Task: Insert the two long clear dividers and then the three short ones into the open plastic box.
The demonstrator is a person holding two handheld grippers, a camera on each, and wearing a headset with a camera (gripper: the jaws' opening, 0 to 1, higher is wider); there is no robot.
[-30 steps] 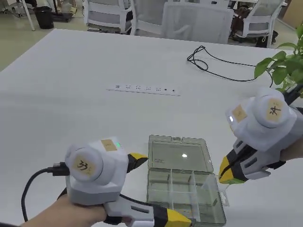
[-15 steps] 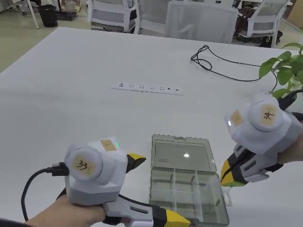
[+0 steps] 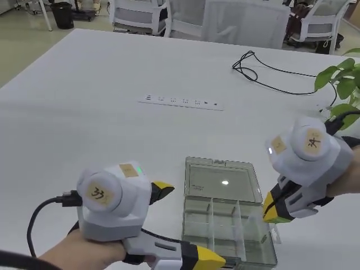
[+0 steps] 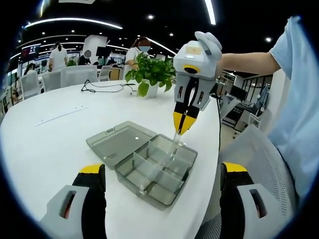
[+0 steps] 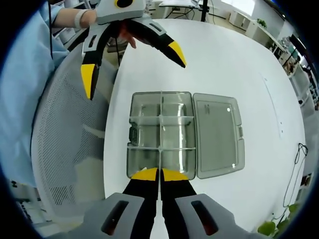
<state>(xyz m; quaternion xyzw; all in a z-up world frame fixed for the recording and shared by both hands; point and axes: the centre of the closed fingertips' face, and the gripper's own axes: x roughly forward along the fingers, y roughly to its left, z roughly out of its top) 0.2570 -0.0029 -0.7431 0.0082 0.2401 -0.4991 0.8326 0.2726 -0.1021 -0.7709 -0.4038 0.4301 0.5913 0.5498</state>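
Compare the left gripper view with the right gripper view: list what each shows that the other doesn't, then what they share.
Left gripper view: the right gripper seen from outside, upright above the clear grey plastic box, with a thin clear plastic divider running from its shut tips down to the box. Right gripper view: the box from straight above, its grid of compartments readable, and the left gripper beyond it, jaws spread wide. Both: the box with its lid open flat, the divider, the white table.
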